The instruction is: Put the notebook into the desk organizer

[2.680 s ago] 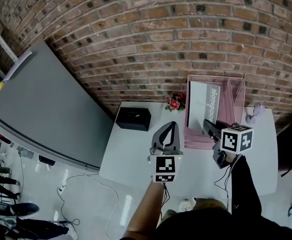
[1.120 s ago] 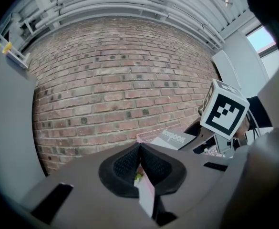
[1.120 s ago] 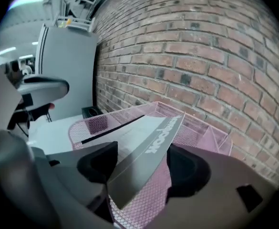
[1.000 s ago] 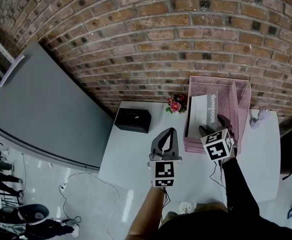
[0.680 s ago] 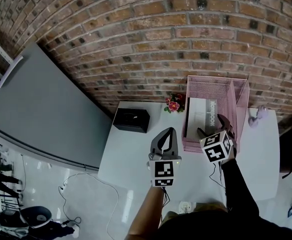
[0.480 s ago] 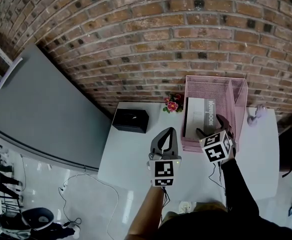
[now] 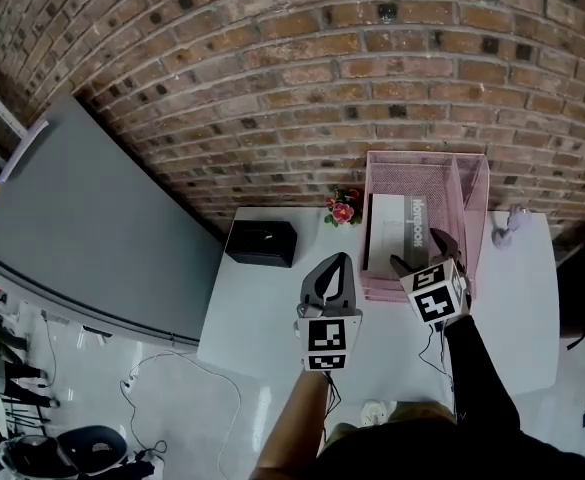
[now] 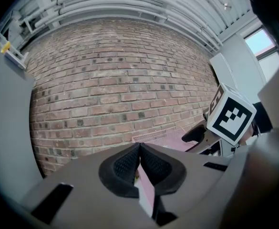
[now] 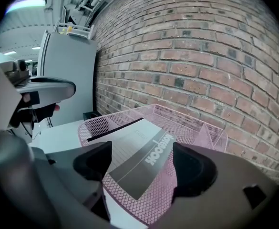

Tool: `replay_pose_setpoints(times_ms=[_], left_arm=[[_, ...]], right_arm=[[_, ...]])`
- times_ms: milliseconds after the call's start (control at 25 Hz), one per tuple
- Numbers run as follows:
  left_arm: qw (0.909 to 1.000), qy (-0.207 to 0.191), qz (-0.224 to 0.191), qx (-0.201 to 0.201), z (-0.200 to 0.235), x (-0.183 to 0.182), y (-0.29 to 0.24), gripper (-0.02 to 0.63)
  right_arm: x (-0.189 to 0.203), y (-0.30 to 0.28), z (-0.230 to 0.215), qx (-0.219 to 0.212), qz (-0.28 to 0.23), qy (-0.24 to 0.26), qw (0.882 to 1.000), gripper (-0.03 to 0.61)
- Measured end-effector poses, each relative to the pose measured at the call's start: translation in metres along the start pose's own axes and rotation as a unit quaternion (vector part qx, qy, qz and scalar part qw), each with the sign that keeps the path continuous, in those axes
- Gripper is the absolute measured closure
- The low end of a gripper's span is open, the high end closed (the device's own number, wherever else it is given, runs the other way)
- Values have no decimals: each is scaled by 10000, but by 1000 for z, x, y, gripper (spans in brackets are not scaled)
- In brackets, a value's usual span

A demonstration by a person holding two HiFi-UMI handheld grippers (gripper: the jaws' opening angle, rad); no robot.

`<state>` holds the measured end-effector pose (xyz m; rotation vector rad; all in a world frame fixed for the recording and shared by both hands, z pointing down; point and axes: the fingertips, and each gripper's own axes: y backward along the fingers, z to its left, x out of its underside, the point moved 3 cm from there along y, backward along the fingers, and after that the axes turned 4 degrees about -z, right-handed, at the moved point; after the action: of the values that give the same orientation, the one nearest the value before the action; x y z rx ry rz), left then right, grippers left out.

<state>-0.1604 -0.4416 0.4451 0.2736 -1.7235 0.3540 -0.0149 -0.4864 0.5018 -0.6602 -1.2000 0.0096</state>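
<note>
Notebook (image 7: pixel 400 230) let go; right gripper (image 7: pixel 418 250) gapes empty.

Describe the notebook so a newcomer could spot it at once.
Below the brick wall stands a white table. On it is a pink mesh organizer; the notebook sits in its wider compartment, white with a grey printed band along one edge, unlike the black box and flowers nearby.

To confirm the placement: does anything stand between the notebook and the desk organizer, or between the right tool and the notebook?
Nothing visible does. The notebook already lies in the wide compartment of the pink mesh desk organizer, and the open right tool faces it with a free gap.
</note>
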Motion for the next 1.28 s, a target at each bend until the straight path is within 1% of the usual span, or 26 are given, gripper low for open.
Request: replay_pose_setpoints(times_ms=[200, 360, 640, 760, 960, 1160, 1280], left_arm=[[9999, 114, -41, 68, 0, -4, 6, 598], [9999, 75, -91, 122, -2, -9, 14, 598], [9995, 41, -151, 276, -7, -21, 36, 598], [9991, 40, -208, 359, -13, -25, 49, 598], [9982, 35, -274, 535, -26, -29, 71, 598], [9975, 93, -378, 587, -37, -34, 89, 598], [9971, 206, -419, 596, -45, -40, 97, 598]], right_arm=[[-3, 10, 4, -25, -157, -84, 9998, 206], [-7, 23, 7, 14, -282, -158, 9995, 206], [-23, 59, 15, 142, -766, -283, 9966, 207], [-31, 80, 18, 218, -1038, -349, 9937, 207], [-38, 121, 25, 399, -1593, -229, 9862, 207], [-33, 156, 28, 585, -1943, -162, 9791, 207], [-28, 173, 24, 729, -2113, -198, 9745, 208]])
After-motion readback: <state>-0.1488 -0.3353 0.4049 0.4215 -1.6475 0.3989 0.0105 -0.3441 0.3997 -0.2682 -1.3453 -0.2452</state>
